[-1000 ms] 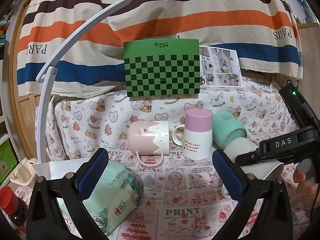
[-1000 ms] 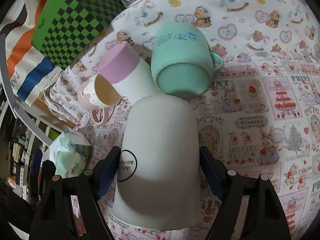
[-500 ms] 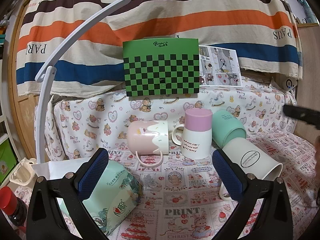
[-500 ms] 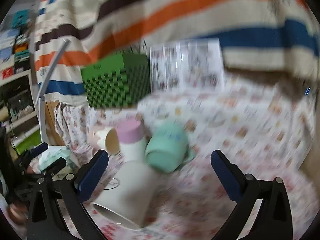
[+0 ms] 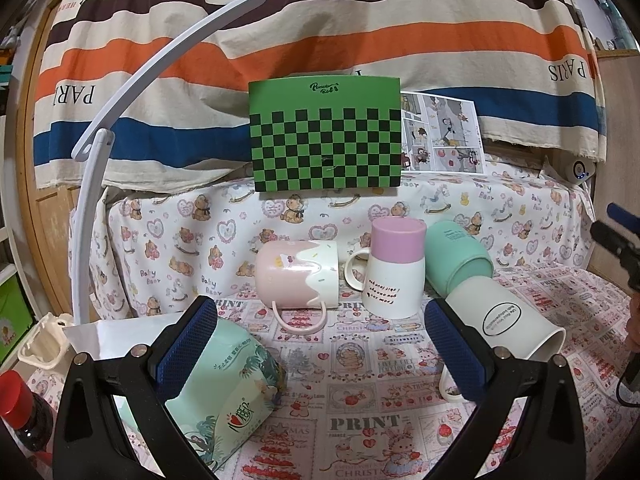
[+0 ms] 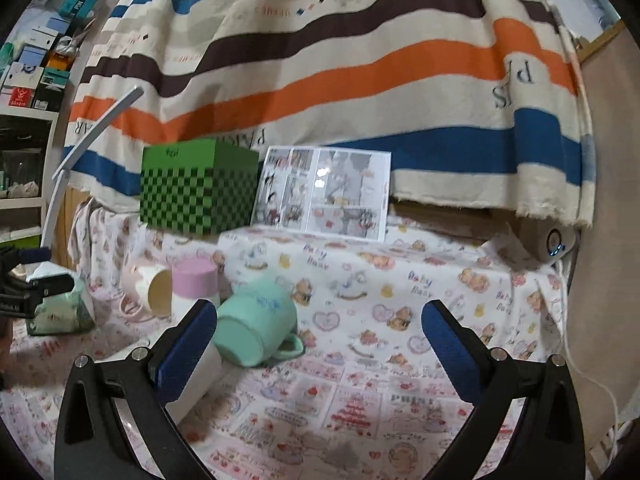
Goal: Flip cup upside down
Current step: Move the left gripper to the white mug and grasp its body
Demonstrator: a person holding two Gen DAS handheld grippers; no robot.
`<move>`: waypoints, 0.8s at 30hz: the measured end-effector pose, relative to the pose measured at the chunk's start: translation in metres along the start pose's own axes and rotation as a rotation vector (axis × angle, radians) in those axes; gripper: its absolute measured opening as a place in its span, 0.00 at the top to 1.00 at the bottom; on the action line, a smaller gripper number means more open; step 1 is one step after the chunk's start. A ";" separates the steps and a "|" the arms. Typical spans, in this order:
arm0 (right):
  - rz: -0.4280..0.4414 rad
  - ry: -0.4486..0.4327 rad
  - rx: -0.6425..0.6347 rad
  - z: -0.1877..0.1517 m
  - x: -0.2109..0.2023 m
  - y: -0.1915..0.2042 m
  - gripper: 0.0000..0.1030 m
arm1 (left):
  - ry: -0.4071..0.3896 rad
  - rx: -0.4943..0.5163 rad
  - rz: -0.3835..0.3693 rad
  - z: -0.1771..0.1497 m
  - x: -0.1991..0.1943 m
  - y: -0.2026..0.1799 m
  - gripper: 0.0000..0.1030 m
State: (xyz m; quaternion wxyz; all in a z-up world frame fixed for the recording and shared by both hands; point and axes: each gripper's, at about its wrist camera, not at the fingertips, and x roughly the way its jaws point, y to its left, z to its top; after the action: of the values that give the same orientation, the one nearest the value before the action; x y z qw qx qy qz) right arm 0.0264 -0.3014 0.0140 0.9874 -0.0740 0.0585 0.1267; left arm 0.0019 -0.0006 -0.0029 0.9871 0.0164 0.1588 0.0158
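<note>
A white cup with a round black logo [image 5: 508, 326] lies on its side on the printed cloth, mouth toward the right front; in the right wrist view it [image 6: 196, 380] shows partly behind the left finger. A mint mug [image 5: 456, 256] [image 6: 256, 320] and a pink mug [image 5: 296, 276] [image 6: 150, 288] also lie on their sides. A pink-and-white mug [image 5: 394, 268] [image 6: 194, 280] stands upside down between them. My left gripper [image 5: 320, 344] is open and empty in front of the cups. My right gripper [image 6: 320, 344] is open and empty, raised back to the right of the cups.
A mint tissue pack [image 5: 228, 388] lies at the front left by a red-capped bottle [image 5: 24, 412]. A green checkered box [image 5: 326, 140] and a picture card [image 5: 440, 136] stand at the back. A white lamp arm [image 5: 120, 112] rises on the left. A striped cloth [image 5: 320, 32] hangs behind.
My right gripper has let go of the white cup, pulled back and up to the right, and levelled out. The white cup stays on its side. My left gripper has not moved.
</note>
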 end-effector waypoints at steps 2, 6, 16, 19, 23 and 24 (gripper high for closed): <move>0.016 0.035 0.029 -0.003 0.006 -0.003 0.00 | -0.003 0.006 0.003 0.000 -0.001 0.000 0.00; 0.025 0.085 0.096 -0.009 0.015 -0.013 0.00 | -0.001 0.014 -0.002 0.001 0.000 -0.001 0.00; 0.009 0.148 0.095 -0.015 0.027 -0.013 0.00 | 0.017 -0.023 -0.001 0.001 0.003 0.005 0.00; 0.017 0.149 0.077 -0.014 0.026 -0.008 0.00 | 0.011 -0.035 -0.001 0.001 0.002 0.007 0.00; 0.010 0.149 0.081 -0.014 0.025 -0.009 0.00 | 0.011 -0.027 -0.016 0.001 0.002 0.006 0.00; 0.009 0.148 0.082 -0.014 0.025 -0.009 0.00 | 0.008 -0.027 -0.014 0.001 0.001 0.006 0.00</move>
State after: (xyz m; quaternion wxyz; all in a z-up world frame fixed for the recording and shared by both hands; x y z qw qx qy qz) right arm 0.0509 -0.3059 -0.0018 0.9820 -0.0424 0.1370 0.1227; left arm 0.0032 0.0058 -0.0022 0.9866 0.0016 0.1627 0.0110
